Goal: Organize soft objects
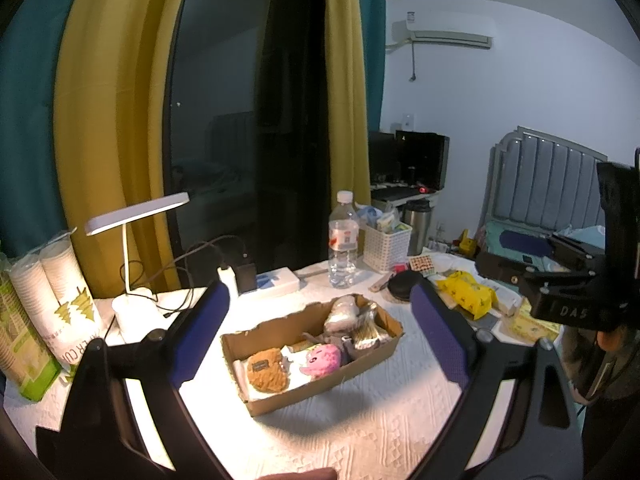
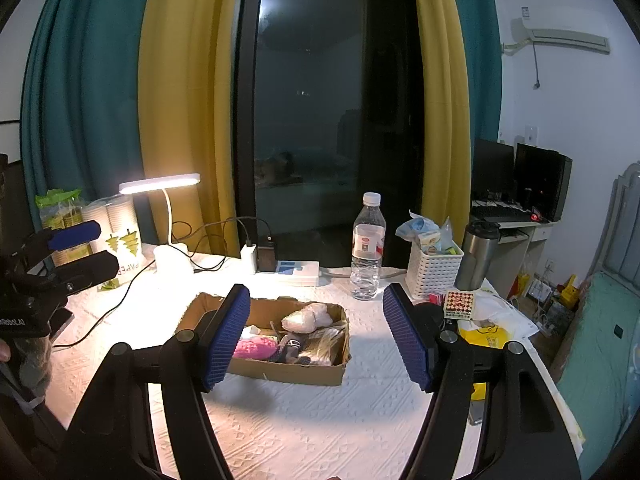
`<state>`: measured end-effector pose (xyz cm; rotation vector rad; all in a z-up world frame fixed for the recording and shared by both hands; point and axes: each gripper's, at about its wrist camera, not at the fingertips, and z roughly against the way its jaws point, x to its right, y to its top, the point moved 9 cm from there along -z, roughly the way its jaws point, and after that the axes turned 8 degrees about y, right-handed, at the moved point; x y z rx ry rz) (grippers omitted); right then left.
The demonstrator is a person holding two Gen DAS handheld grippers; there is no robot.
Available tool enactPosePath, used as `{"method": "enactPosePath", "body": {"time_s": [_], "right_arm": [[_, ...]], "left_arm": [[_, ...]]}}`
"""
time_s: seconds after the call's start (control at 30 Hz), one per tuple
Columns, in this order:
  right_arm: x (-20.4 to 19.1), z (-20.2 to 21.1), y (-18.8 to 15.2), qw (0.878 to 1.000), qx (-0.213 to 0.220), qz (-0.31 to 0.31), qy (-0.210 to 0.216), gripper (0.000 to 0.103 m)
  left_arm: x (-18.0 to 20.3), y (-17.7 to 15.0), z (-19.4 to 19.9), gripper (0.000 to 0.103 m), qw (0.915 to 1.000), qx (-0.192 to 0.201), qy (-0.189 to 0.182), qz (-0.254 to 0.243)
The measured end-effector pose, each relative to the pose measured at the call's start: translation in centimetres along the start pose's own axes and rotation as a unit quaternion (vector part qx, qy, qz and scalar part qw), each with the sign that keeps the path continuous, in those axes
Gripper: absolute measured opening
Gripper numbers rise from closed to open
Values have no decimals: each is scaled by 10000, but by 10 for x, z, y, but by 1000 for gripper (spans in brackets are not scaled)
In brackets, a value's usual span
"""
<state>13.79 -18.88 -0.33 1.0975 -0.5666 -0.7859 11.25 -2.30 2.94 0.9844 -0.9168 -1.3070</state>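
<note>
Brown cardboard box (image 1: 320, 388) holds a pink toy (image 1: 322, 358) and tan toy (image 1: 267, 370); white embossed counter (image 1: 380, 432); blue-padded grippers (image 1: 320, 336).

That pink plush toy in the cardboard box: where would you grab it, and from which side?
Grip the pink plush toy across its rounded body, coming from above. The cardboard box walls block a sideways approach, and a brown plush lies close beside it, so the jaws probably fit best over the top.

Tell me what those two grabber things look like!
Both are black. The left gripper and right gripper each have two long, flat jaws, lined with ridged blue pads and joined by silver bolts. White lettering marks their black bodies.
</note>
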Motion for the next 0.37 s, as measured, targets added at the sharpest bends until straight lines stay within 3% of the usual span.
{"method": "enactPosePath", "body": {"time_s": [0.37], "right_arm": [[9, -5, -3, 10000, -41, -37, 1, 72]], "left_arm": [[4, 1, -10, 93, 10000, -56, -7, -16]]}}
